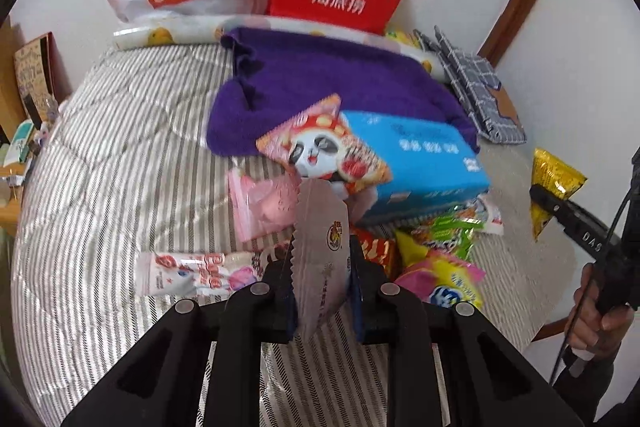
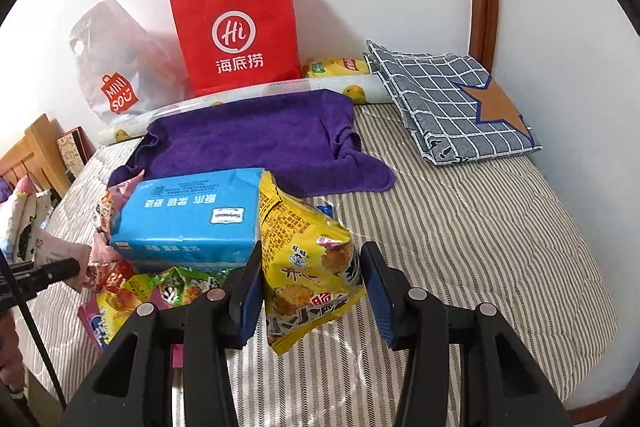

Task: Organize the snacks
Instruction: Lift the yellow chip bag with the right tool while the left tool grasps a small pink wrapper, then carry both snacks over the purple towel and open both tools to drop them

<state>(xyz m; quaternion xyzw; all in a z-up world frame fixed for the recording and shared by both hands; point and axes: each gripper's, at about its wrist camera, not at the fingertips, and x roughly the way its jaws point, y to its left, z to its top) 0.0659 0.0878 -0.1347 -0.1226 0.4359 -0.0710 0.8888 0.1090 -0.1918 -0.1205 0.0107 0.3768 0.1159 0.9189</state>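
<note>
Two bags stand against the wall behind the purple towel (image 2: 256, 135): one red paper bag (image 2: 236, 31) and one white plastic bag (image 2: 116, 67); what either holds cannot be seen. One blue box (image 2: 188, 215) lies at the towel's near edge, on a striped bed (image 2: 480, 227). A loose heap of snack packets (image 1: 436, 247) lies just in front of the box, with one panda packet (image 1: 324, 147) leaning on the box's top and one pink packet (image 1: 260, 203) beside it.

The left gripper (image 1: 320, 267) has its fingers closed partway on one pale grey packet (image 1: 320, 247), held off the bed in front of the box, its long axis running up and away toward the box, serrated edge to the left.

The right gripper (image 2: 312, 291) pinches one yellow snack bag (image 2: 308, 259), just right of the box and touching it, long axis tilted up toward the towel, its crimped top farthest from the gripper.
</note>
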